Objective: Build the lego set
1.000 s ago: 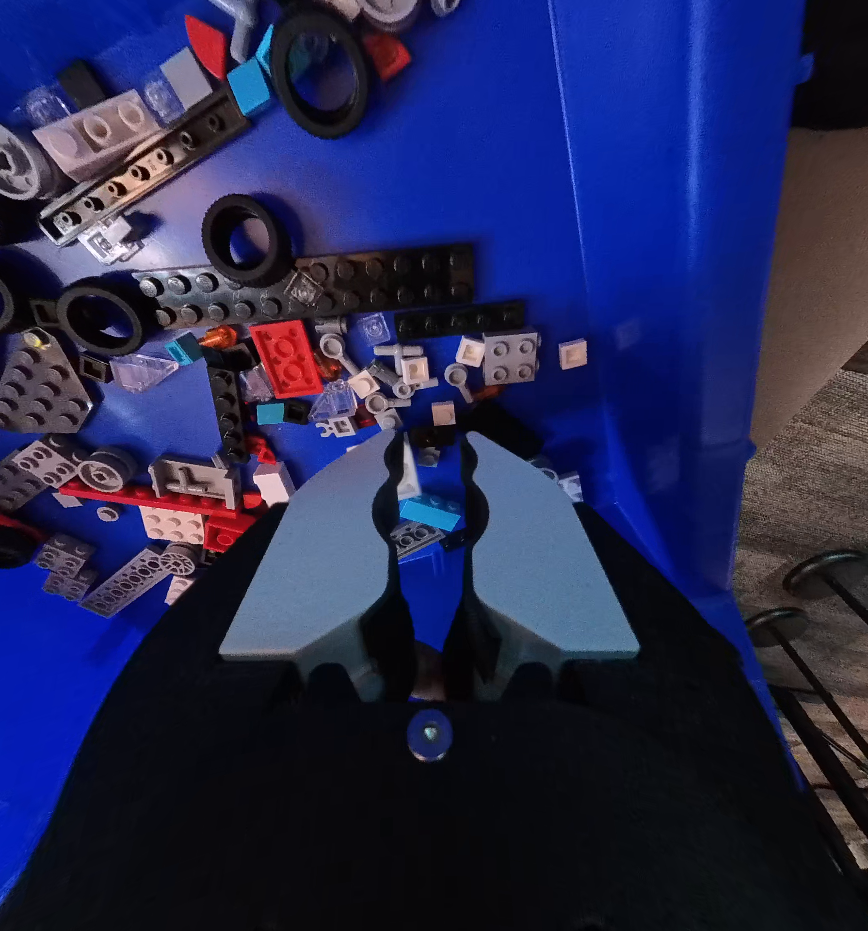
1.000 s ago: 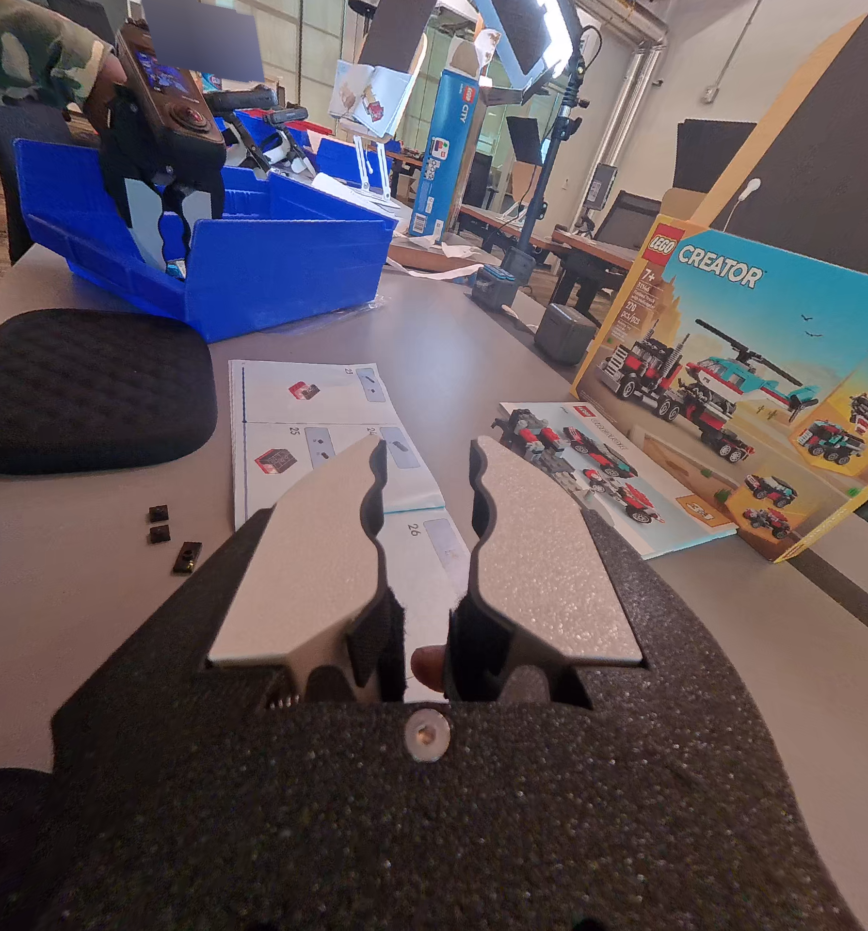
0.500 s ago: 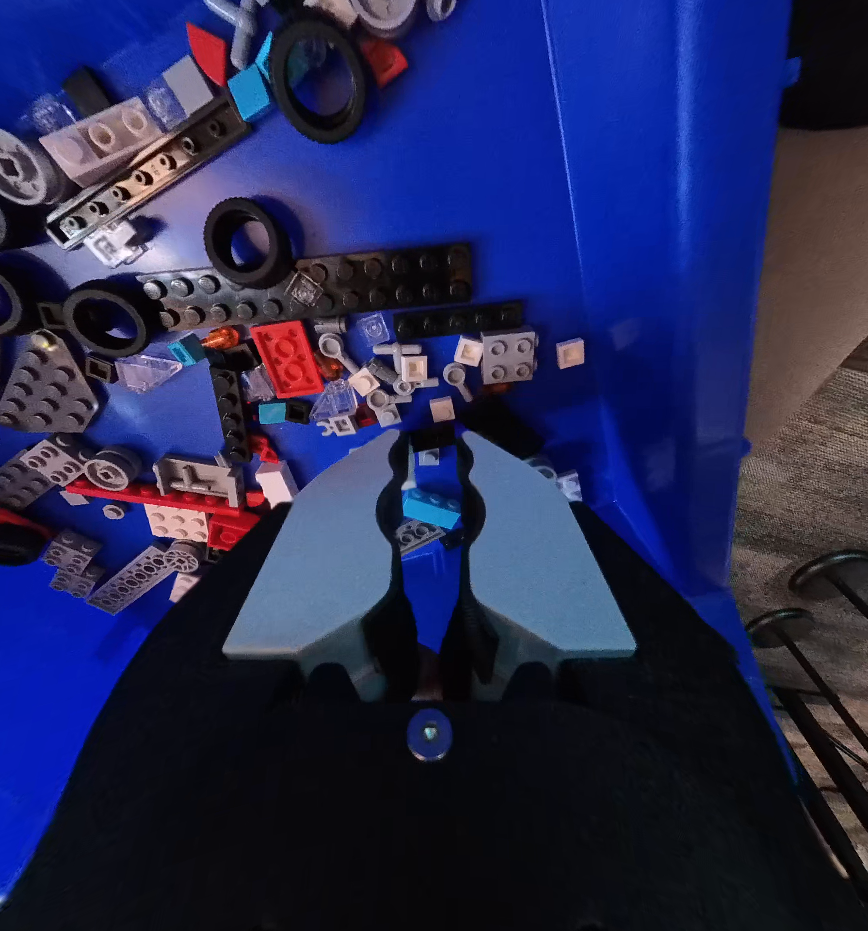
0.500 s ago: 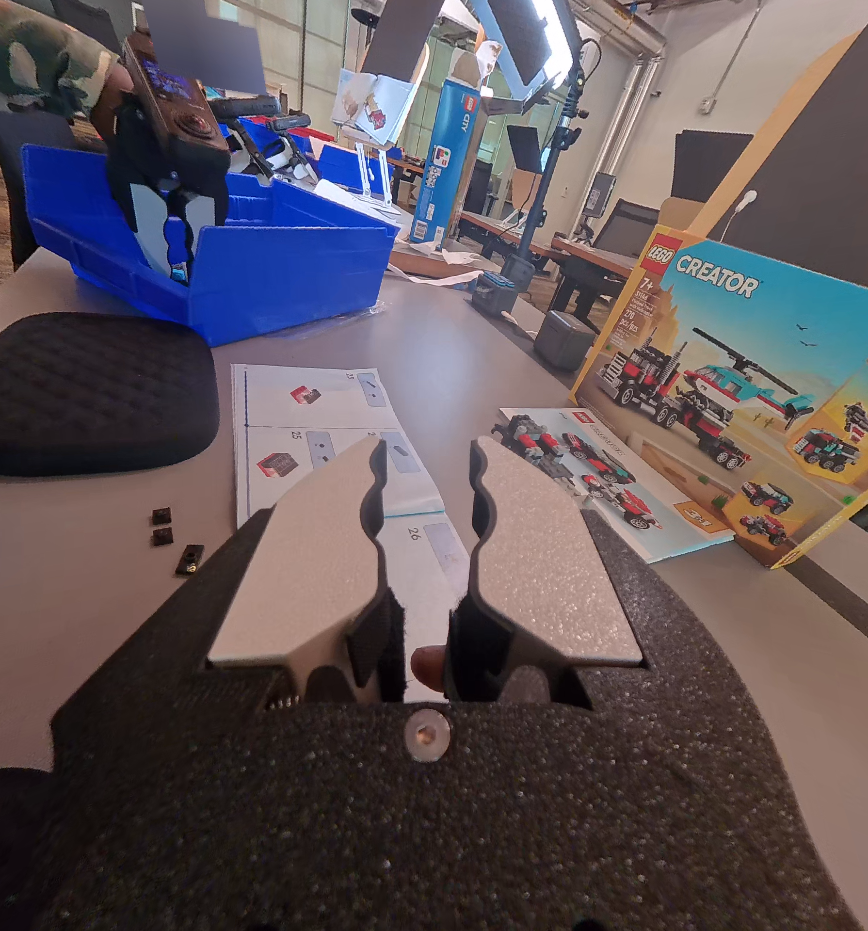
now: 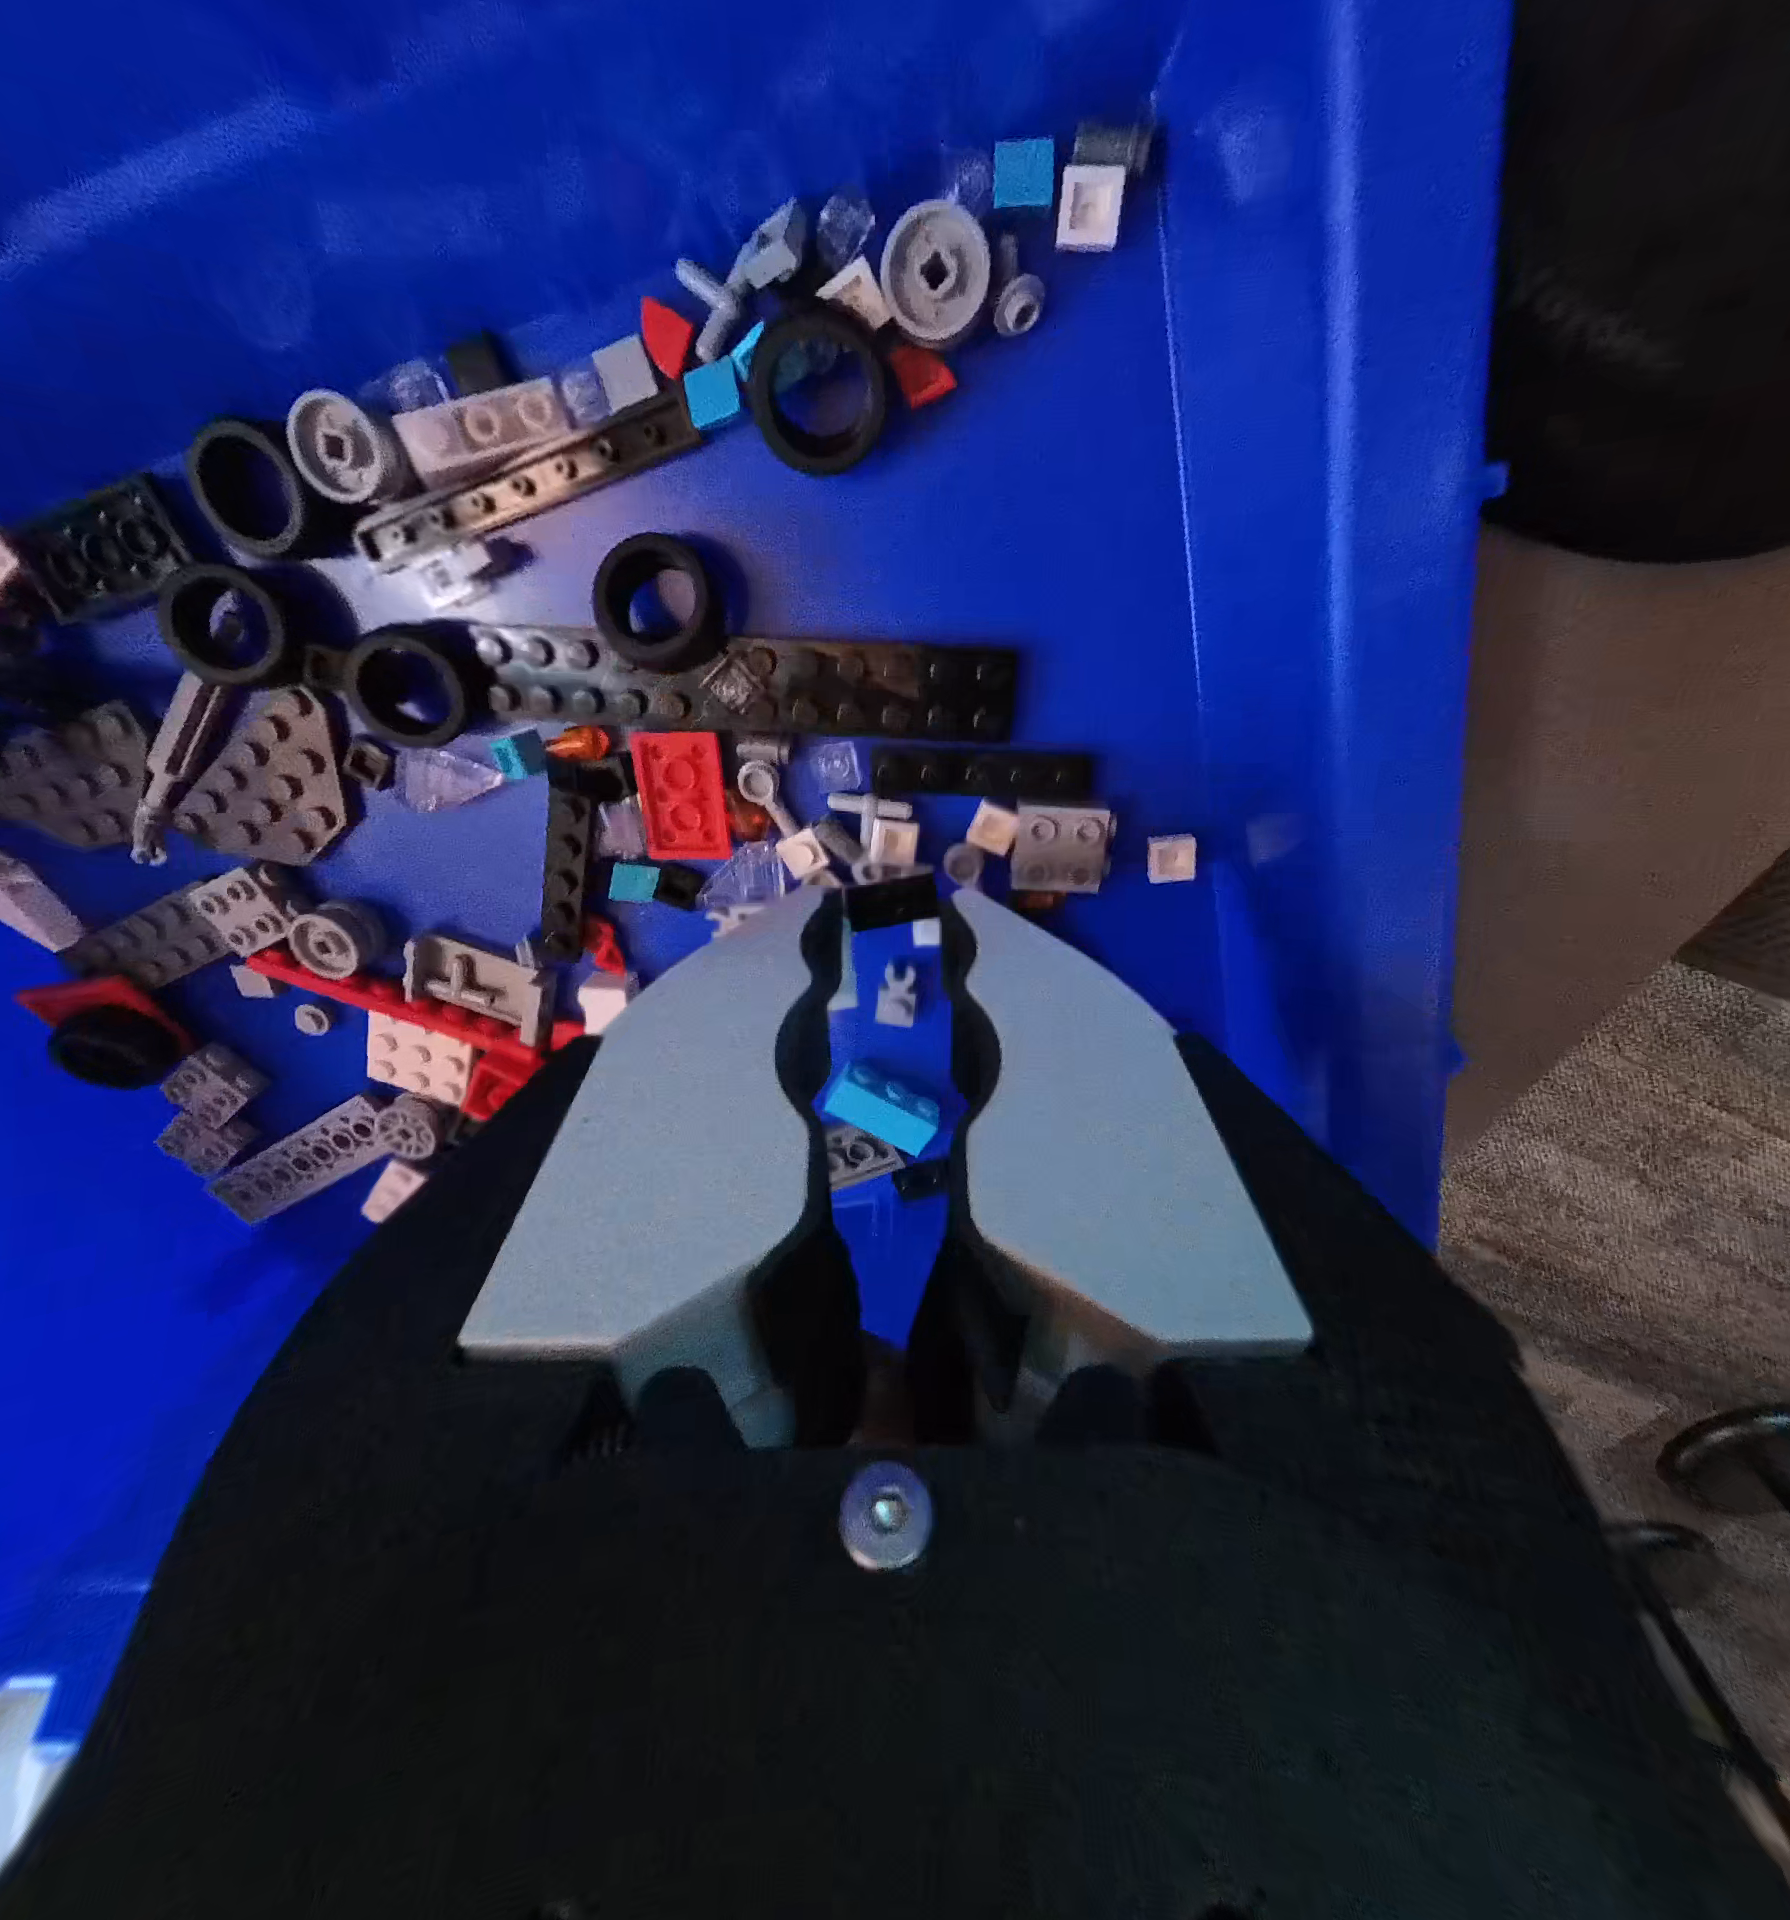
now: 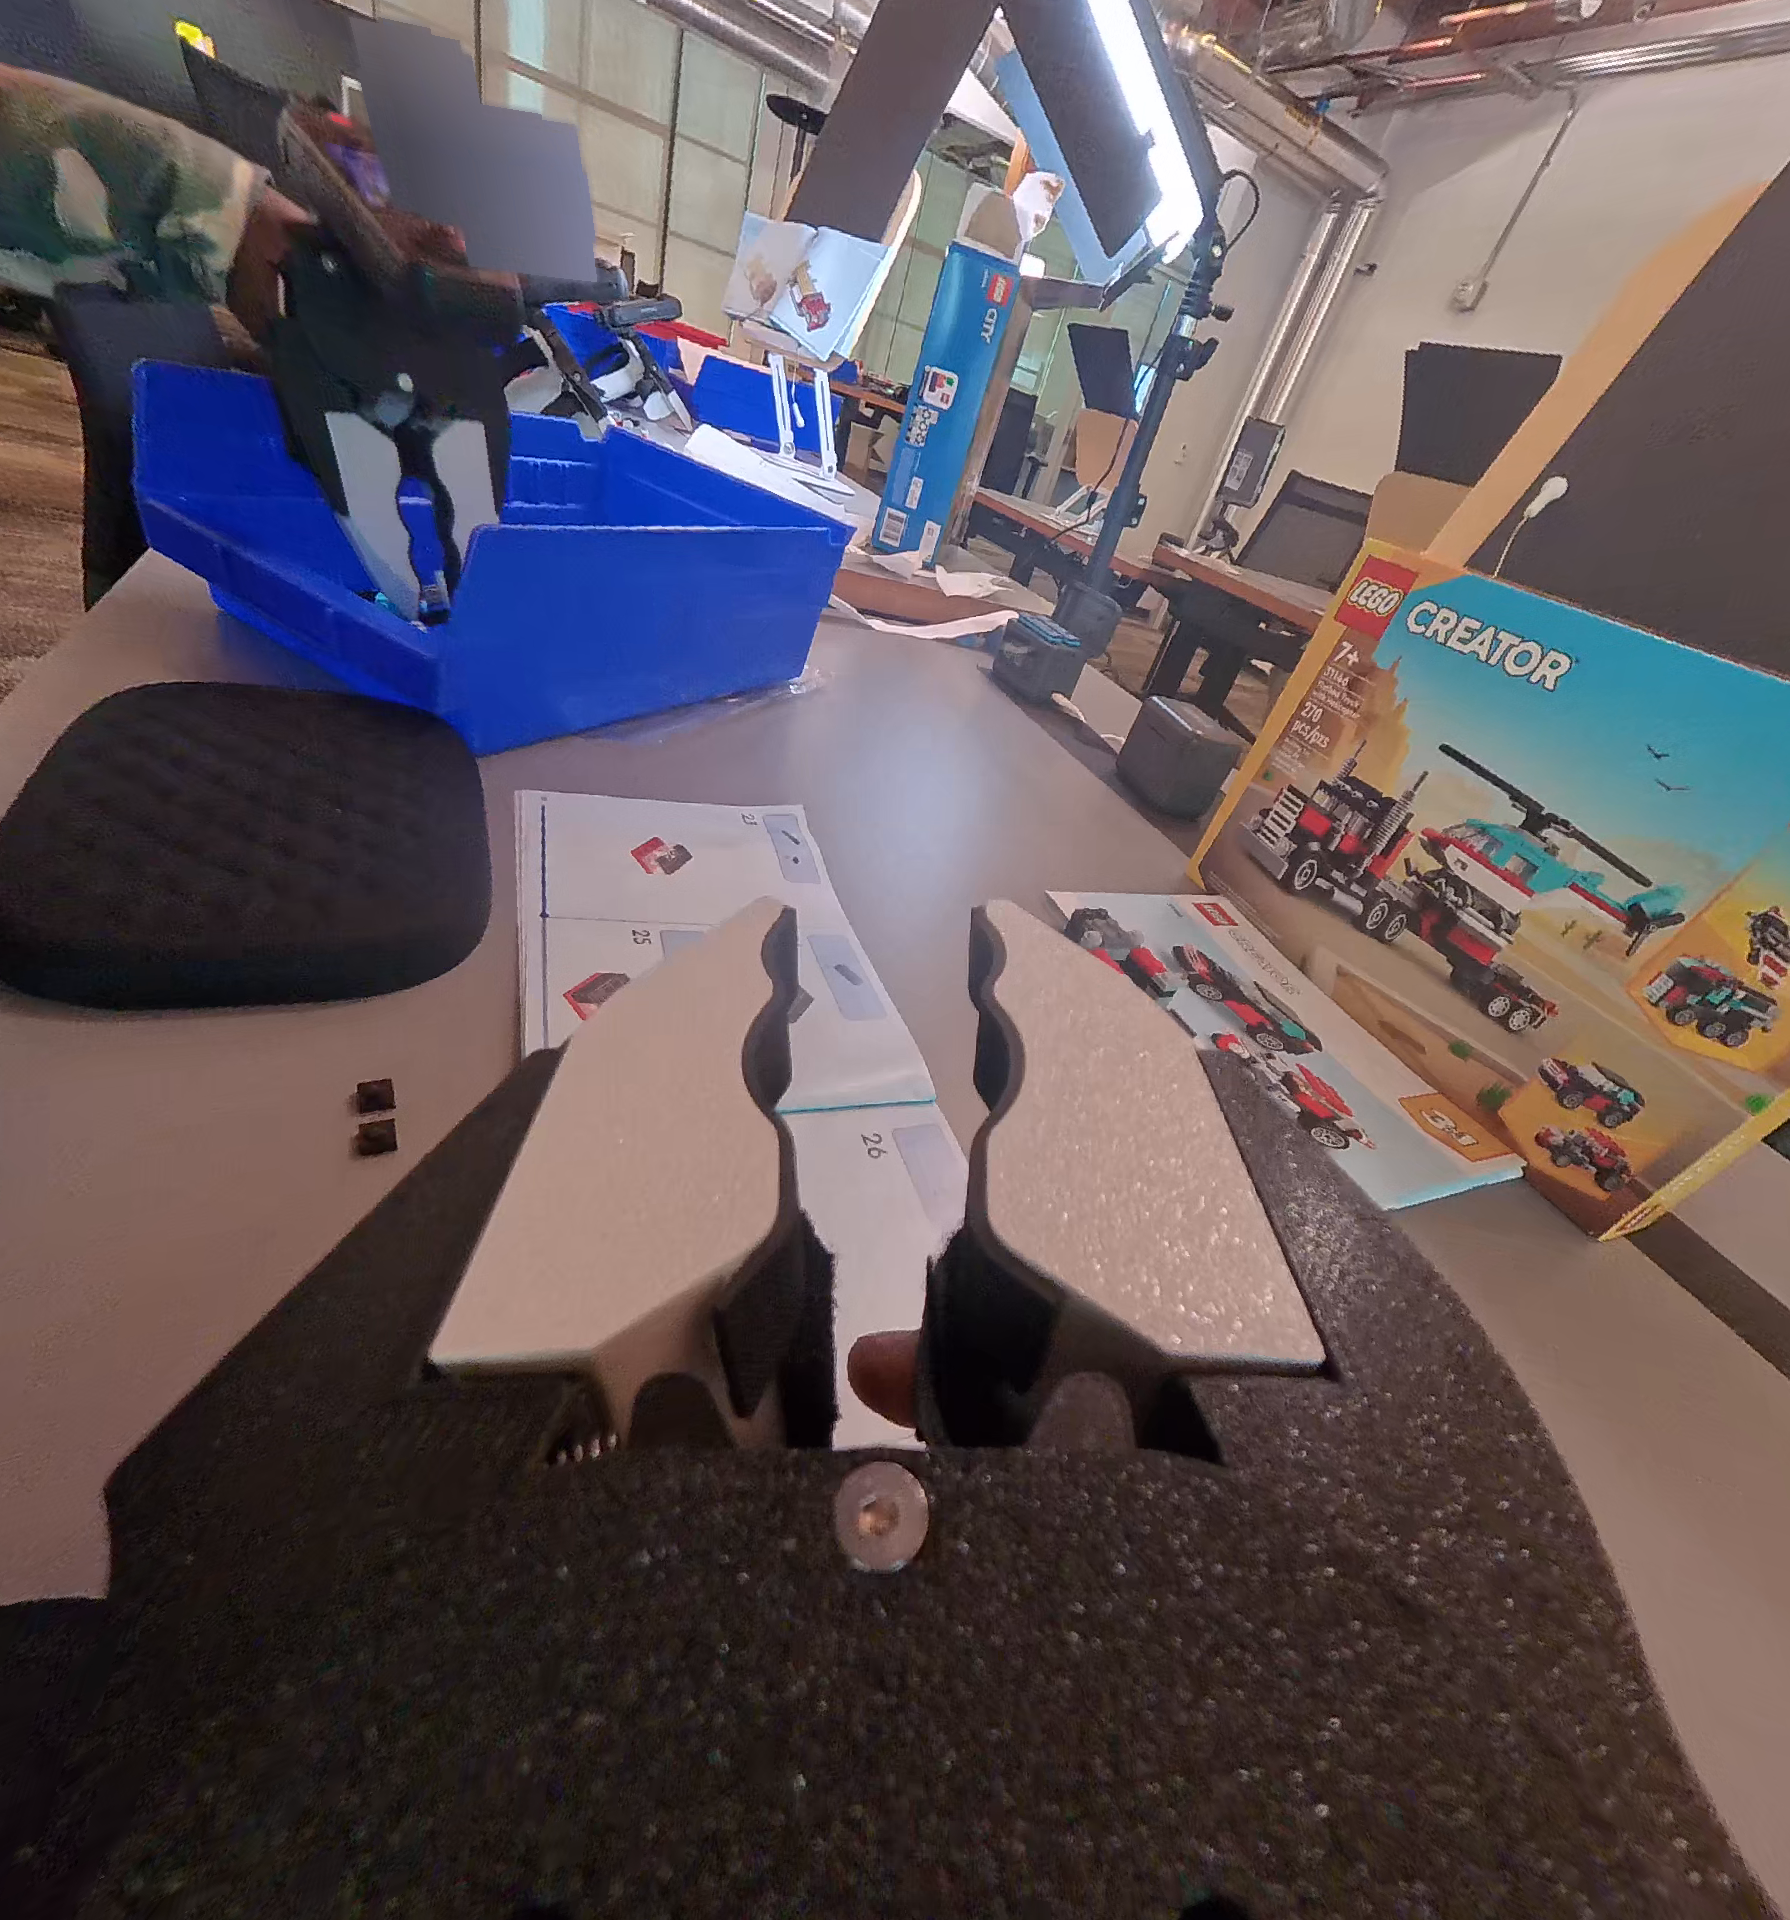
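My left gripper [image 5: 892,906] is inside the blue bin [image 5: 1275,520], above a heap of loose Lego parts. Its fingertips are shut on a small black piece [image 5: 891,900]. A blue brick [image 5: 886,1108] lies on the bin floor and shows through the gap between the fingers. A long black plate [image 5: 766,681], a red plate [image 5: 678,795] and several black tyres [image 5: 662,601] lie beyond. My right gripper [image 6: 880,935] is open and empty, low over the open instruction booklet [image 6: 662,862] on the grey table. In the right wrist view the left gripper [image 6: 432,608] reaches into the bin [image 6: 642,623].
A black cushion pad [image 6: 226,842] lies left of the booklet. Two small black pieces [image 6: 375,1117] sit on the table near my right gripper. The Lego box [image 6: 1545,883] stands at the right with a second booklet [image 6: 1275,1039] before it. The bin wall [image 5: 1317,727] is close on the left gripper's right. It is some 4 cm from my left tips to the long black plate [image 5: 766,681].
The left fingers have narrowed onto the black piece and the gripper has pulled back from the bin floor, so more parts show. The right gripper has barely moved.
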### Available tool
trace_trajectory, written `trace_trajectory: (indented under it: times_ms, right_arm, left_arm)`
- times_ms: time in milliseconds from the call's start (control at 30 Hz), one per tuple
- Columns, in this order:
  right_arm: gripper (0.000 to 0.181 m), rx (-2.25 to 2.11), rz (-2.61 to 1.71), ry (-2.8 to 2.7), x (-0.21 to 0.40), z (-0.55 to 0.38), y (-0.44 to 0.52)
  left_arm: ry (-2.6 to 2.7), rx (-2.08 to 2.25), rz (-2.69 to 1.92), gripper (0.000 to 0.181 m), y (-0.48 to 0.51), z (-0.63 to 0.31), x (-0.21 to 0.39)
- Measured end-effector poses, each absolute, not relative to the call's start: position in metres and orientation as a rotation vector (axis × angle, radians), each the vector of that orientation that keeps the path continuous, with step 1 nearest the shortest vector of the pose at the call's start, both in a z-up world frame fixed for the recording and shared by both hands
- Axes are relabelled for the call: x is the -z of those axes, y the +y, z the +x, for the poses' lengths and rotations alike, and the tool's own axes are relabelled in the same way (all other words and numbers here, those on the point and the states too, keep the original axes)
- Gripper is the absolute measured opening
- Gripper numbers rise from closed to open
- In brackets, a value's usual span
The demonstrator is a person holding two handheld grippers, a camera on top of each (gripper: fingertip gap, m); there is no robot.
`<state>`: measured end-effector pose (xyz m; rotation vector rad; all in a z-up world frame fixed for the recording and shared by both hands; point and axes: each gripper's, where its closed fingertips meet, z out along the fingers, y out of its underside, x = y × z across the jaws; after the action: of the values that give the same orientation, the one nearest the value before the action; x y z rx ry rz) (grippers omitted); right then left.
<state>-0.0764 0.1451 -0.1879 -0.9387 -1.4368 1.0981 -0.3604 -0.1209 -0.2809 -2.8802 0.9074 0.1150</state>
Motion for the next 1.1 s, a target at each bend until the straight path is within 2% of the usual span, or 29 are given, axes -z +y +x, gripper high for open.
trace_trajectory:
  times_ms: [533, 933, 1100]
  right_arm:
    - [0.032, -1.088, -0.945, -1.43, 0.188, -0.074, 0.146]
    - [0.032, -1.096, -0.932, -1.43, 0.185, -0.073, 0.144]
    - [0.032, -1.09, -0.914, -1.426, 0.181, -0.071, 0.142]
  left_arm:
    - [0.939, -0.172, -2.898, 0.017, -0.114, -0.362, 0.297]
    - [0.843, -0.218, -2.872, 0.017, -0.115, -0.361, 0.264]
    - [0.87, -0.144, -2.959, 0.017, -0.126, -0.358, 0.279]
